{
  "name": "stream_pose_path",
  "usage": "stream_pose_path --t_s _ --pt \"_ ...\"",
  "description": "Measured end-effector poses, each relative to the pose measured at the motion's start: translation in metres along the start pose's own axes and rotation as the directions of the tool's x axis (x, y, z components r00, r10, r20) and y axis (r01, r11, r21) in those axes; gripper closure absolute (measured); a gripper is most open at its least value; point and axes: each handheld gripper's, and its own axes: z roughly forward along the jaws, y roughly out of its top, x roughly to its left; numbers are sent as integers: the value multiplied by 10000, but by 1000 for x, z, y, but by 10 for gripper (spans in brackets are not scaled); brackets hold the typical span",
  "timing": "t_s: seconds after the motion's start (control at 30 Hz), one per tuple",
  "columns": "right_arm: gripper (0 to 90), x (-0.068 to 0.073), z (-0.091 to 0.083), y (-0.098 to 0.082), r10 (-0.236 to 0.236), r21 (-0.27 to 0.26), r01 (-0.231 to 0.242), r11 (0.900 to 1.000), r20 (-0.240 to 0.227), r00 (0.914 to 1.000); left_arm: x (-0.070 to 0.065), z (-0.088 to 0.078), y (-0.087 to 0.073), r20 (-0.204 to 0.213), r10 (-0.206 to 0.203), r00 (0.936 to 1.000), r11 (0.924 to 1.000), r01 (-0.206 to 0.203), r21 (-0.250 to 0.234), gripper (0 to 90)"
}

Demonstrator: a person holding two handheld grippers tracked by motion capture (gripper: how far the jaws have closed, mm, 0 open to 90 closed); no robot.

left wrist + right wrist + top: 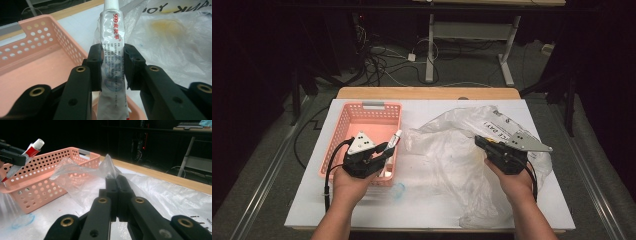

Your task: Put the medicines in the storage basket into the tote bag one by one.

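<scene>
A white ointment tube (112,50) with red print and a white cap is clamped between the pads of my left gripper (113,67). In the high view that left gripper (384,148) holds the tube (395,139) over the right rim of the pink perforated basket (357,117), cap pointing away. From the right gripper view the tube (32,148) appears above the basket (42,177). My right gripper (116,181) is shut on a pinched fold of the clear plastic bag (82,176). In the high view my right gripper (482,143) grips the bag (452,145) near its middle.
The white table top (422,207) carries a blue ring mark (398,190) just in front of the basket. The bag spreads over the right half of the table. A wooden strip (427,93) runs along the far edge; cables and desk legs lie beyond.
</scene>
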Motion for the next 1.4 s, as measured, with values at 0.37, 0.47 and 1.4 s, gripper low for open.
stream_pose_path --t_s 0.37,0.47,1.4 --pt "900 -1 -1 0 111 -55 -111 9999 0 9999 -18 4 3 493 299 9983 9995 -295 -100 683" --pt "900 -1 0 0 158 -18 -158 9999 -75 9998 -21 8 3 608 394 9974 9992 -393 -32 684" --pt "900 1 1 0 92 -59 -92 9999 -123 9999 -54 42 1 1471 593 9873 9980 -615 106 684"
